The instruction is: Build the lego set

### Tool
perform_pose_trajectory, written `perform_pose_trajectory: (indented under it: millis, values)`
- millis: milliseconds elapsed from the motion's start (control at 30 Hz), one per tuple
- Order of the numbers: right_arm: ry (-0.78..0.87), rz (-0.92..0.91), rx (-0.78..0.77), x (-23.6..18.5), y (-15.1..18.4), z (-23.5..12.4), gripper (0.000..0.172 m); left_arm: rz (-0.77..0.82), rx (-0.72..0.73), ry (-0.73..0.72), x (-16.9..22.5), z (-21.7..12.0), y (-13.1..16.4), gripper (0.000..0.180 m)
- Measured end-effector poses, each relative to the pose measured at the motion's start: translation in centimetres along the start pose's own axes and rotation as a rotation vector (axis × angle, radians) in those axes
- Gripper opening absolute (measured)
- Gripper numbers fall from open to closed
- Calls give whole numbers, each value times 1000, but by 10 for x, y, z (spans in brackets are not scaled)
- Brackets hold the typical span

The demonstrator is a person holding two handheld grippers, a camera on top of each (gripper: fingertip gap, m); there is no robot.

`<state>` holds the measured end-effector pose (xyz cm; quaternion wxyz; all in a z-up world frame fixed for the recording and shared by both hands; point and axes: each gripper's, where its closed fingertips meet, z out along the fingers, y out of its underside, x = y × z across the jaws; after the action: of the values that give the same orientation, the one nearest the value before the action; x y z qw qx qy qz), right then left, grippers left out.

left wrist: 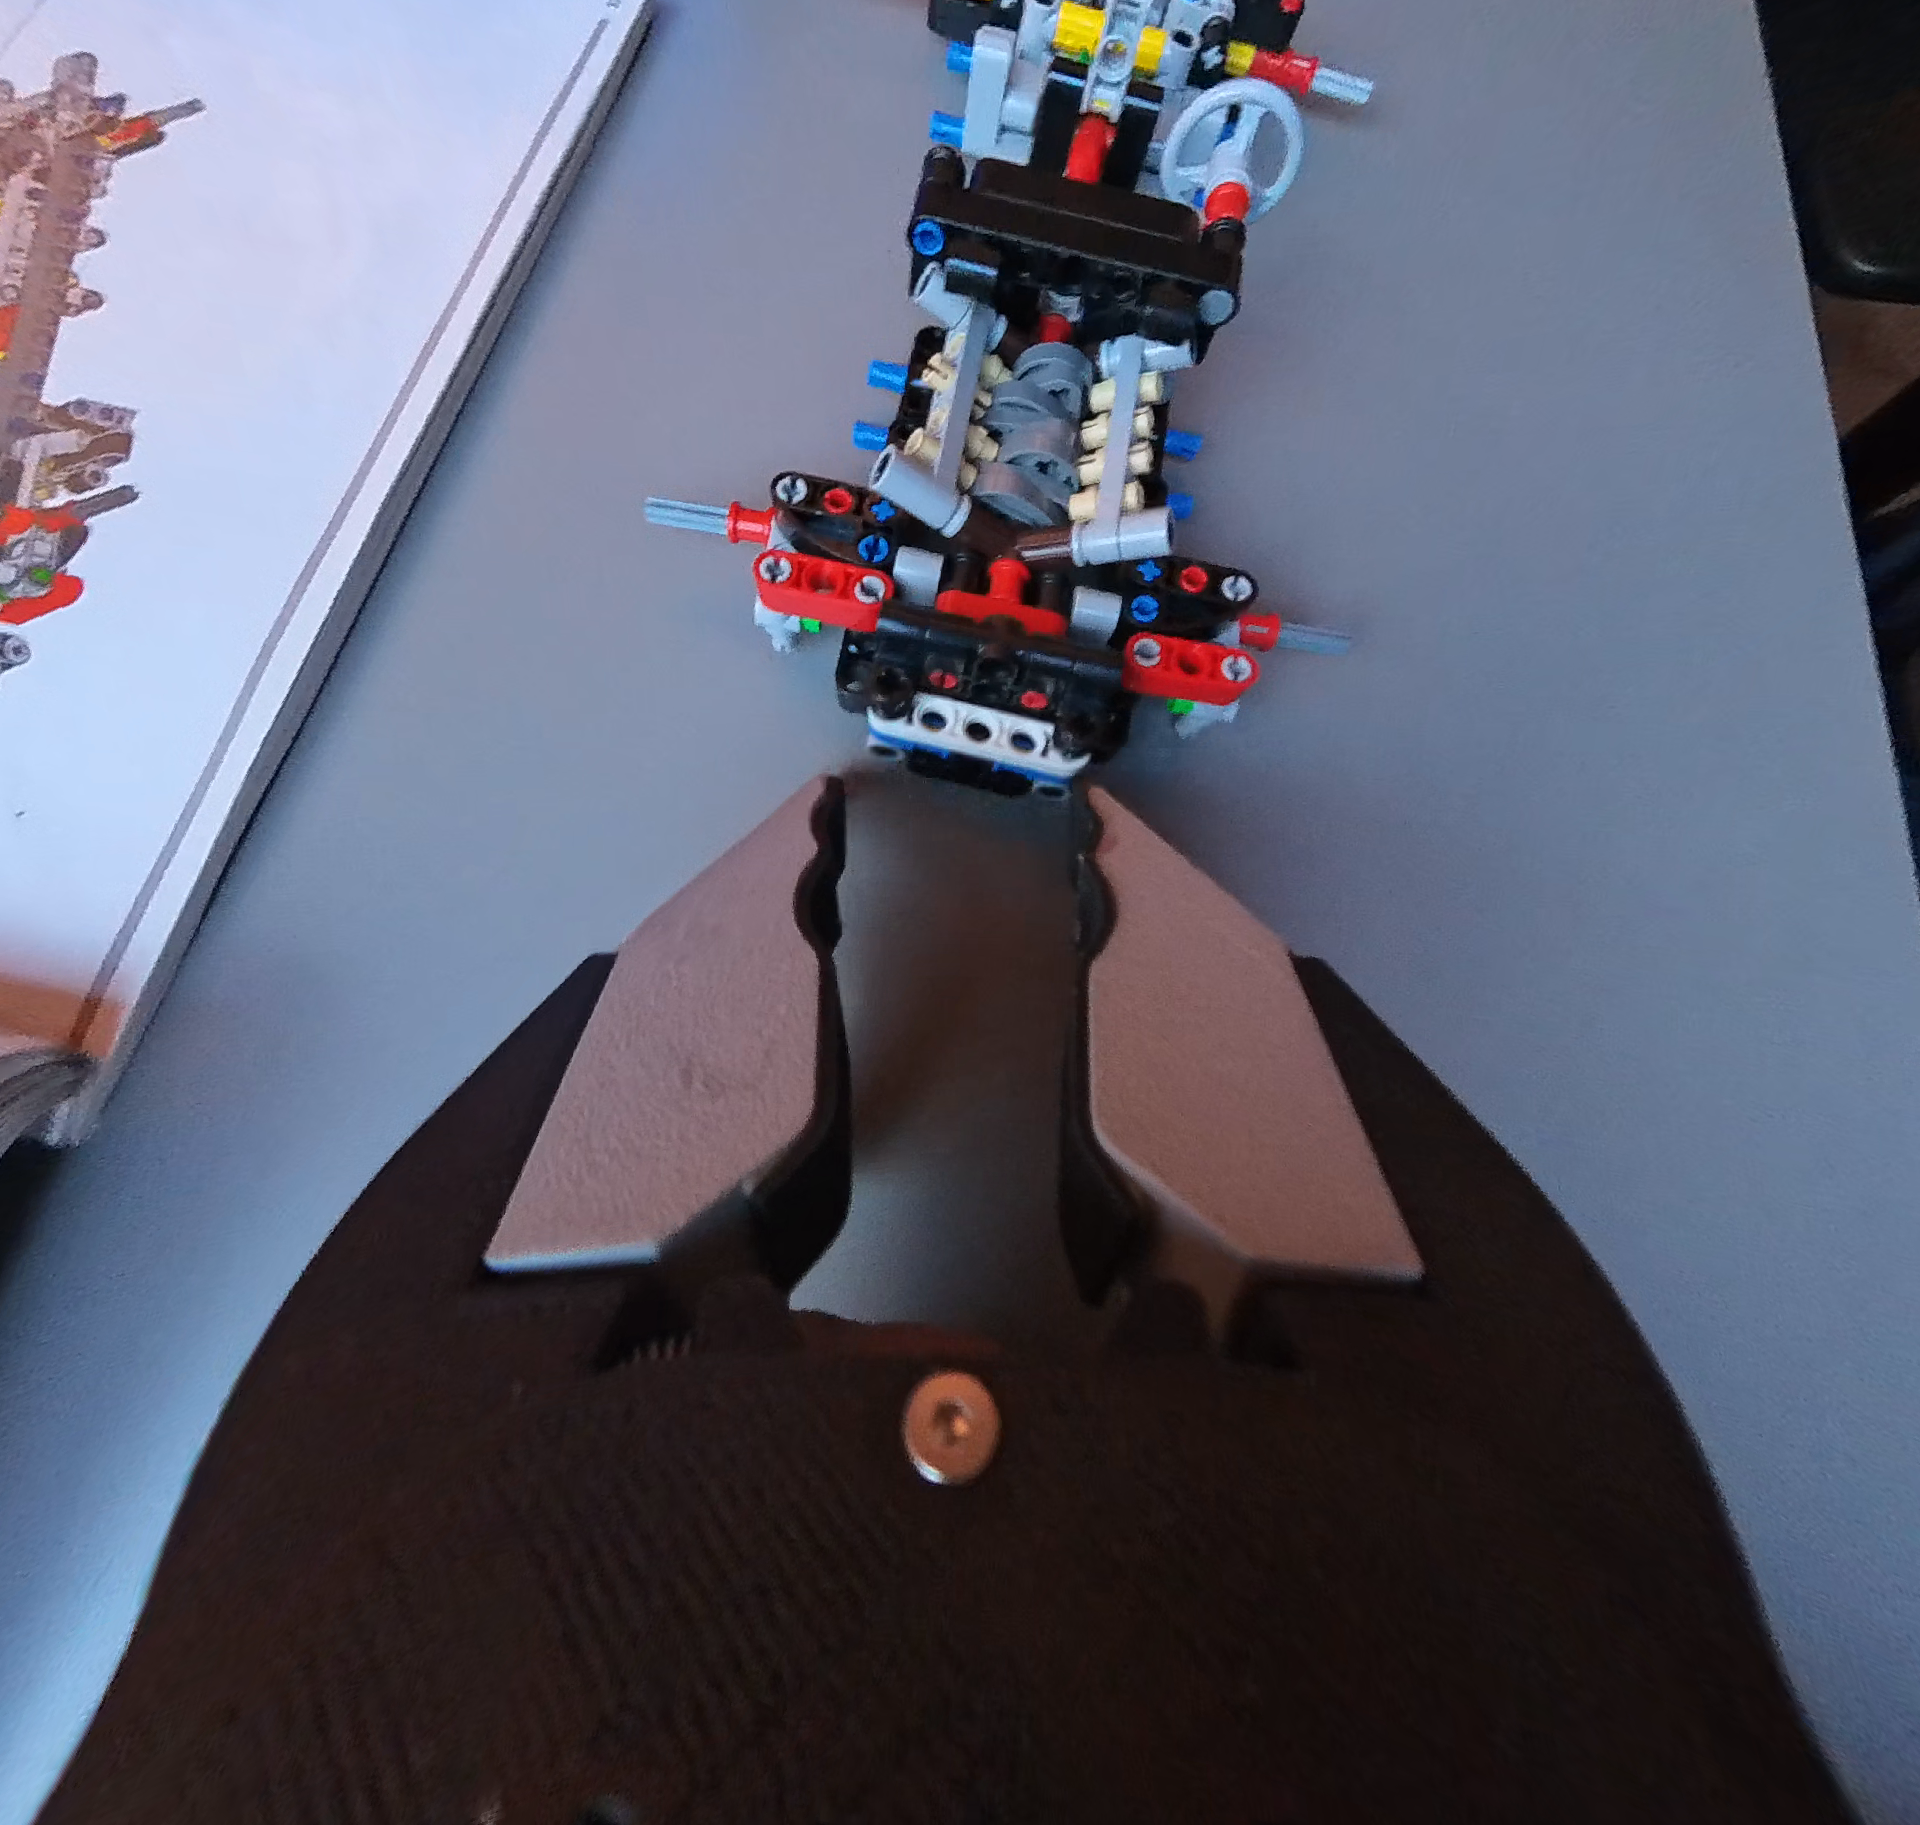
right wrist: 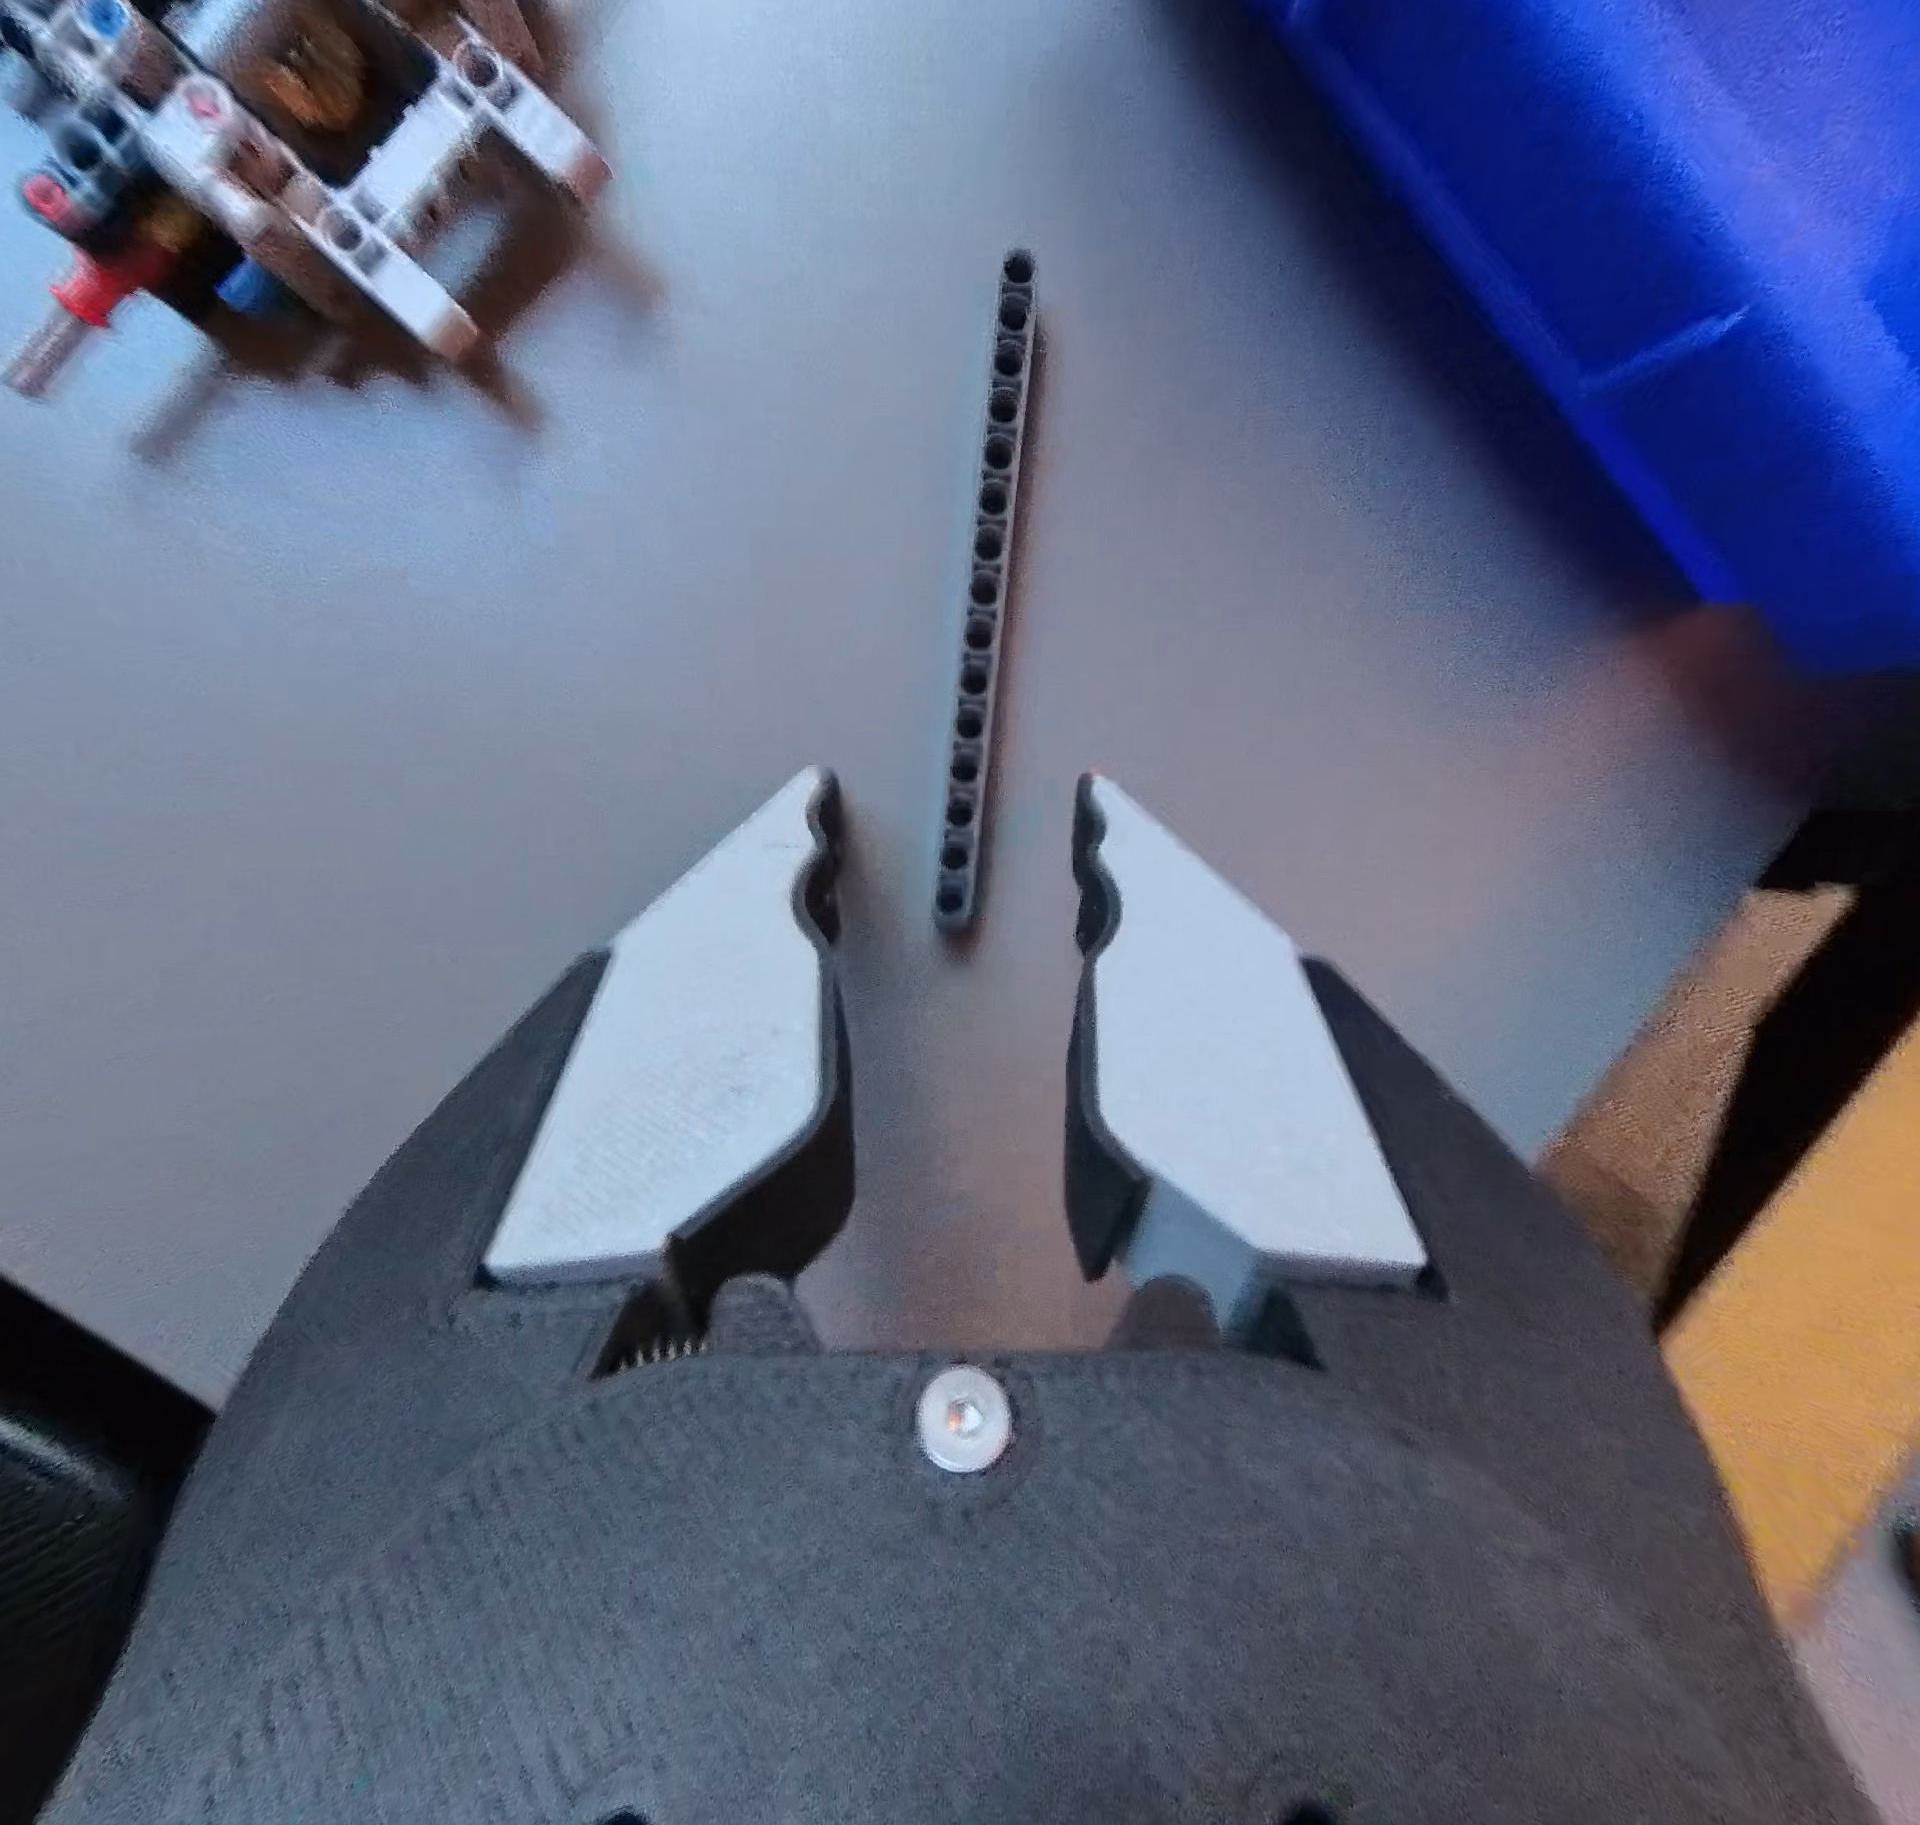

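Underfoot, grey table [right wrist: 416, 632] — left claw [left wrist: 961, 788] parted at brick model [left wrist: 1039, 425], right claw [right wrist: 956, 788] parted around beam [right wrist: 987, 580], untouching.

Both wrist views look down, close; share table [left wrist: 1558, 632], model [right wrist: 312, 134].

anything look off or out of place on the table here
Nothing looks damaged or spilled. One grey holed beam lies loose on the table, apart from the brick model, its near end between the open right claw without touching it. The model sits whole beside an open booklet.
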<state>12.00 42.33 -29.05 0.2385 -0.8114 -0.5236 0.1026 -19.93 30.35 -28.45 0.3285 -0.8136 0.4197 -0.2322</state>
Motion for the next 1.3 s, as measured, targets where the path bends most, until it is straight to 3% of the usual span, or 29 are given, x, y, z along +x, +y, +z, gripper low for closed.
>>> perform_pose_trajectory:
  millis: [100,267,600,800,967,1167,1300]
  values:
    - [-9,39,43,9,0,2,4,-9,-2,-67,-8,-7,6,43]
    - [-40,-3,89,8,-10,1,4,-82,6,-154,-16,-24,20,46]
    - [-186,-354,508,-76,-156,-61,4,-155,181,-232,-24,-55,13,44]
    - [-259,-461,787,-103,-238,-63,4,-76,270,-350,-27,-64,-1,44]
    - [-299,-503,664,-111,-252,-33,4,-178,361,-443,-37,-74,-10,44]
    - [-256,-461,563,-104,-257,-27,4,-157,261,-477,-30,-67,2,46]
    - [-232,-403,571,-98,-265,-19,4,-224,275,-483,-38,-71,6,54]
